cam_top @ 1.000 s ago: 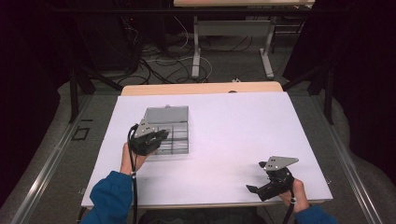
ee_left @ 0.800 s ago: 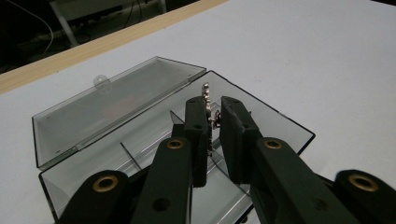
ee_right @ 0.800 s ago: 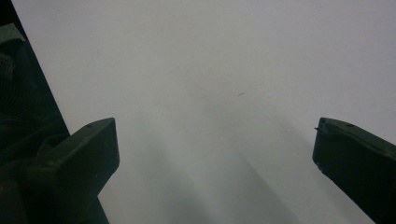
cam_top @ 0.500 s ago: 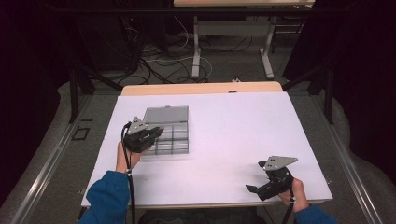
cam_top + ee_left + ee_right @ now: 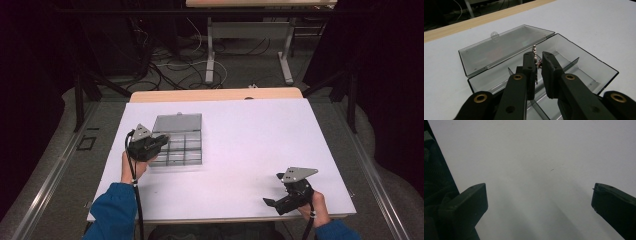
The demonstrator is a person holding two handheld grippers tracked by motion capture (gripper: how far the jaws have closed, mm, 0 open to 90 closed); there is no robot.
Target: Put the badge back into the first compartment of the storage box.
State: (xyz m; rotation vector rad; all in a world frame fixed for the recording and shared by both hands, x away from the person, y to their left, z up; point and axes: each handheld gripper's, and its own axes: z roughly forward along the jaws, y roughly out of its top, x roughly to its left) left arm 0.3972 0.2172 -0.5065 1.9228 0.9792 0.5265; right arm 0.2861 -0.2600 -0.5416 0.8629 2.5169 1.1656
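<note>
A clear grey compartment box (image 5: 194, 159) lies on the left half of the white table (image 5: 260, 135), its lid (image 5: 177, 121) folded open toward the far side. My left gripper (image 5: 162, 140) hovers over the box's left part. In the left gripper view the jaws of the left gripper (image 5: 537, 56) stand nearly together, shut on a small thin metal piece (image 5: 534, 49) that sticks up between the tips above the box's compartments (image 5: 584, 62). My right gripper (image 5: 268, 202) rests low near the table's front right, open, with bare table between its jaws (image 5: 539, 200).
A wooden strip (image 5: 215, 94) edges the table's far side. Beyond it stand another table's legs (image 5: 210, 50) and loose cables (image 5: 170, 65) on the floor. Dark frame bars (image 5: 80, 95) run along the left. Blue sleeves (image 5: 112, 210) come in at the bottom.
My left gripper has drifted a little to the left over the box, still shut on the metal piece. The right gripper has stayed put.
</note>
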